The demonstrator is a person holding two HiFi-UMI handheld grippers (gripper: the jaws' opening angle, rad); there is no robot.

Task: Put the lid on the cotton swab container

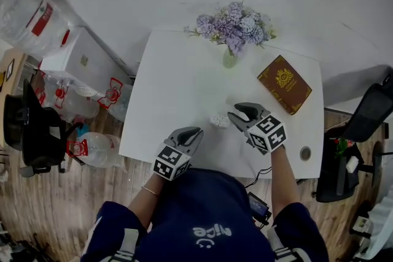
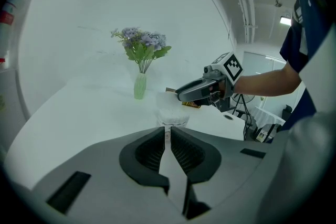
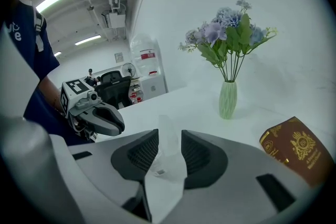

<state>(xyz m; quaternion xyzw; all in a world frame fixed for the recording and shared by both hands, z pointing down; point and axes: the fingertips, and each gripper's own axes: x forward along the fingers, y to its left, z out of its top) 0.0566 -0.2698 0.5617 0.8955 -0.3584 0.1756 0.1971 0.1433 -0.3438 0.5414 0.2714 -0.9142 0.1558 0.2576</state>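
Small clear plastic cotton swab container (image 1: 219, 120) stands upright on the white table (image 1: 178, 83), near your edge, roughly mid-width. White swabs show in its lower part. Can't tell whether the lid is on.

Your right gripper (image 1: 241, 114) is just beside it on the right, tips pointing at it. Its jaws are wide apart, and in the right gripper view the clear container lines up in the gap, with the pads not visibly pressing on it.

Your left gripper (image 1: 192, 133) is near the container on its near-left side, apart from it, jaws together with nothing between them.

Further back, a pale green vase (image 1: 229, 59) of purple flowers stands at the far edge. A brown book with a gold emblem (image 1: 284, 84) lies flat to the vase's right, well apart from the container.
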